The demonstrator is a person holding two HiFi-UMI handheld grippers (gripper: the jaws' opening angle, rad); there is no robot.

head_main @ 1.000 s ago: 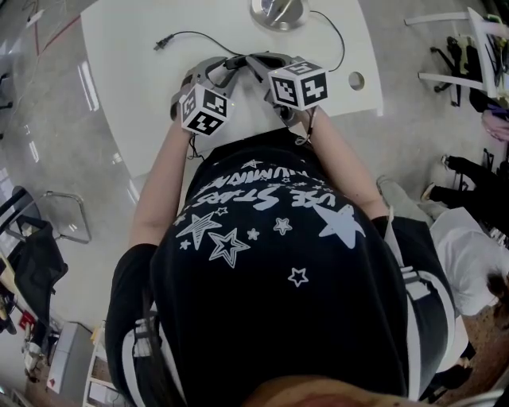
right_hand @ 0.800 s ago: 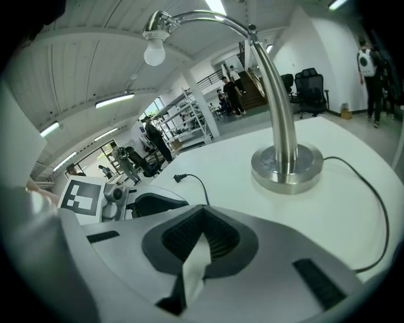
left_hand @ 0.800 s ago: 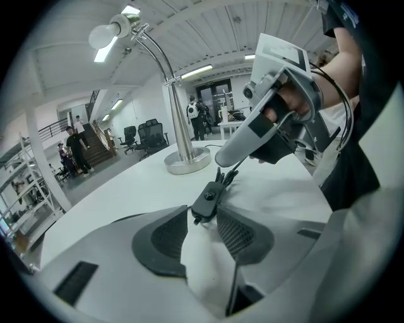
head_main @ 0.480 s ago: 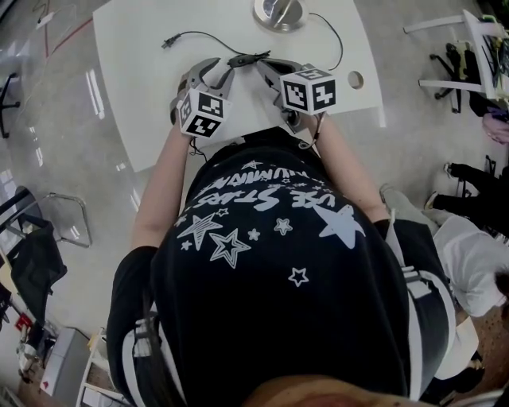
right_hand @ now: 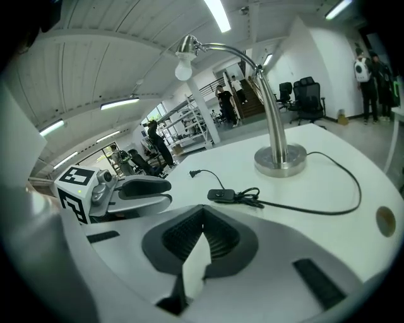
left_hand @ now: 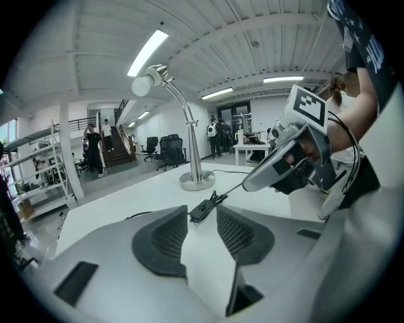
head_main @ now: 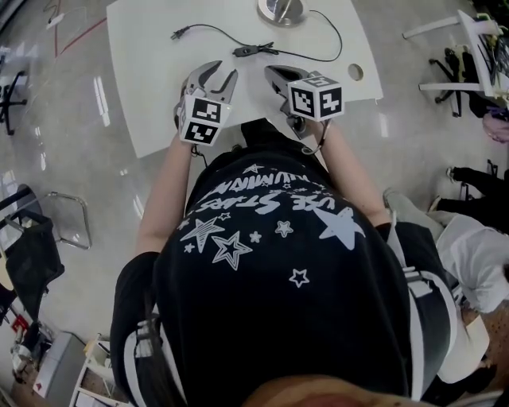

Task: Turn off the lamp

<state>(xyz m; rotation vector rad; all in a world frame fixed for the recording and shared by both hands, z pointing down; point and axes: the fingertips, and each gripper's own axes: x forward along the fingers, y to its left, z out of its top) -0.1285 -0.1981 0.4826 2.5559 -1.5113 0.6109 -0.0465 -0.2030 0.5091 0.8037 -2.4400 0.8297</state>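
Observation:
A chrome desk lamp stands on its round base (head_main: 280, 9) (left_hand: 197, 182) (right_hand: 280, 159) at the far side of the white table (head_main: 143, 95). Its bulb (right_hand: 184, 70) looks white; I cannot tell whether it glows. The black cord carries an inline switch (head_main: 245, 51) (left_hand: 203, 208) (right_hand: 222, 195) that lies free on the table. My left gripper (head_main: 216, 79) (left_hand: 202, 222) is open, with the switch just beyond its tips. My right gripper (head_main: 277, 77) (right_hand: 203, 212) is shut on nothing, a short way behind the switch. Each gripper shows in the other's view: right (left_hand: 284, 167), left (right_hand: 142, 189).
The cord's plug (head_main: 176, 34) (right_hand: 193, 173) lies loose at the table's far left. A round cable hole (head_main: 355, 72) (right_hand: 383, 221) sits near the right edge. Chairs, shelving and people stand on the floor around the table.
Both grippers have drawn back from the switch toward the person and moved apart. The switch now lies free ahead of them.

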